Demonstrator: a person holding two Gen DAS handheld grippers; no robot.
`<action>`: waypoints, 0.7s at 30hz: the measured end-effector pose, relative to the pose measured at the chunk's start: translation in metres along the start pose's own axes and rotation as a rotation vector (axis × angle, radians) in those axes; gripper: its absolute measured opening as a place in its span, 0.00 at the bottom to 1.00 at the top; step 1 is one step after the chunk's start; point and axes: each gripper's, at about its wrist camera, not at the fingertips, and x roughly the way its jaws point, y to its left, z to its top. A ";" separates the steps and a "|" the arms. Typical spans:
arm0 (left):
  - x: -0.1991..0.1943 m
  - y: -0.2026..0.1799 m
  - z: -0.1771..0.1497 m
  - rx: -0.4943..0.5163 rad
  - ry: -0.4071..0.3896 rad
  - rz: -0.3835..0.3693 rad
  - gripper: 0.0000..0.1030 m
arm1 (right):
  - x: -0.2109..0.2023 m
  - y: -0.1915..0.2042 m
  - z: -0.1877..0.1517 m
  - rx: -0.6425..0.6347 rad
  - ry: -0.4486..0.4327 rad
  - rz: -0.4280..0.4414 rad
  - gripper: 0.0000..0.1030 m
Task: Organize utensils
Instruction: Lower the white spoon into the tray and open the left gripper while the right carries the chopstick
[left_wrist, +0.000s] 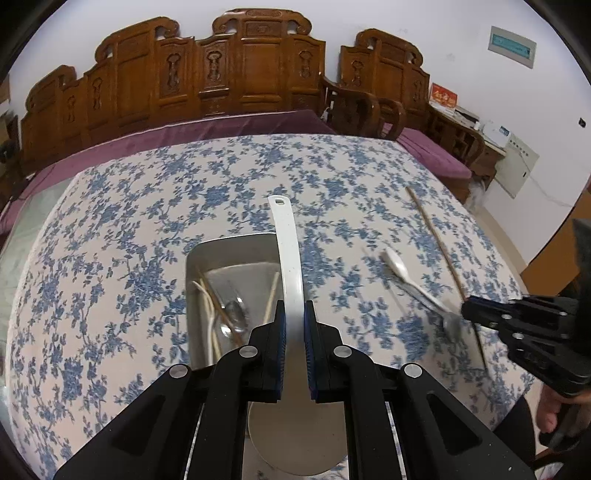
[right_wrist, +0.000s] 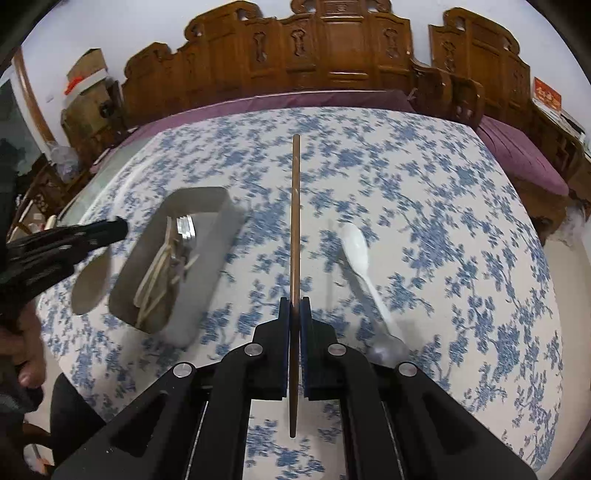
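My left gripper (left_wrist: 294, 314) is shut on the handle of a white rice paddle (left_wrist: 286, 243), held just above the right side of a metal tray (left_wrist: 229, 245). The tray holds chopsticks and a metal spoon (left_wrist: 232, 314). My right gripper (right_wrist: 294, 306) is shut on a brown chopstick (right_wrist: 296, 206), held above the tablecloth to the right of the tray (right_wrist: 221, 201). A white-handled spoon (right_wrist: 360, 258) lies on the cloth right of the chopstick; it also shows in the left wrist view (left_wrist: 410, 280). The right gripper shows in the left wrist view (left_wrist: 467, 312).
The table is covered by a blue floral cloth (left_wrist: 147, 206). A carved wooden bench with purple cushions (left_wrist: 221, 125) stands behind the table. A side table with boxes (left_wrist: 465, 118) is at the right wall.
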 end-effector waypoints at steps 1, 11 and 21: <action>0.003 0.004 0.000 -0.001 0.007 0.002 0.08 | -0.001 0.004 0.001 -0.006 -0.003 0.008 0.06; 0.038 0.034 -0.009 -0.040 0.061 -0.001 0.08 | 0.003 0.031 0.007 -0.047 -0.005 0.061 0.06; 0.058 0.045 -0.018 -0.044 0.095 0.030 0.09 | 0.015 0.046 0.010 -0.065 0.008 0.092 0.06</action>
